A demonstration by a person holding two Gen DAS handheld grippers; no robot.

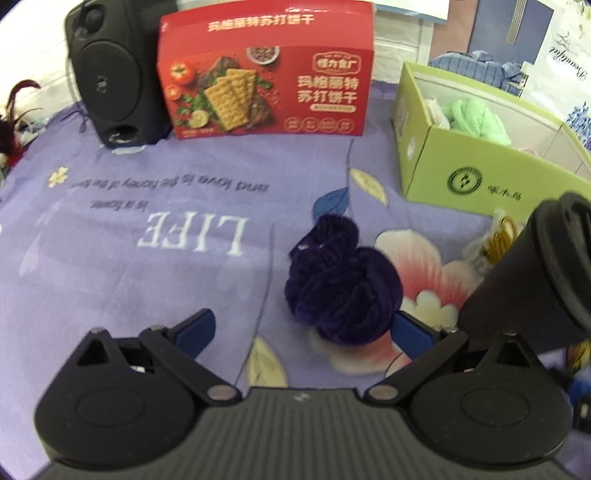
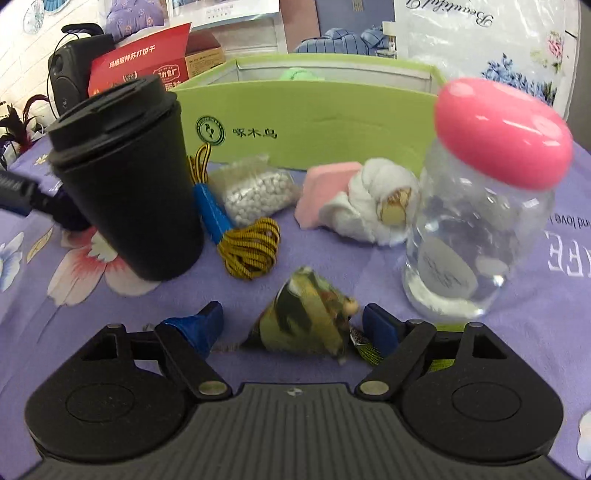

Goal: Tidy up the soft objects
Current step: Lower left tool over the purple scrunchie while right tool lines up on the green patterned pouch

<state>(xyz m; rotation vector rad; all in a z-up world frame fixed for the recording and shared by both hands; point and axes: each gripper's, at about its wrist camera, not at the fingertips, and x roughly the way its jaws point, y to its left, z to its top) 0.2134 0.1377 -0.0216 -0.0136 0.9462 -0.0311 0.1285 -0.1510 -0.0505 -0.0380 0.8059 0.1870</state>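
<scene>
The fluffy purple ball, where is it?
In the left wrist view the purple ball lies on the flowered cloth, just ahead of the open left tool, toward its right finger, below the green box.

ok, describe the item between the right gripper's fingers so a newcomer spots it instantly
Start at the green box, then come forward past the black cup and the pink-lidded jar. Between the open right gripper fingers lies a small pyramid-shaped pouch. Its green-and-brown camouflage print sets it apart.

Bedsheet: "LIFE", "and love is the honey of life"
Red cracker box: "玛格丽特苏打饼干"
Green box: "啄木鸟"
Bag: "Beautiful"
</scene>
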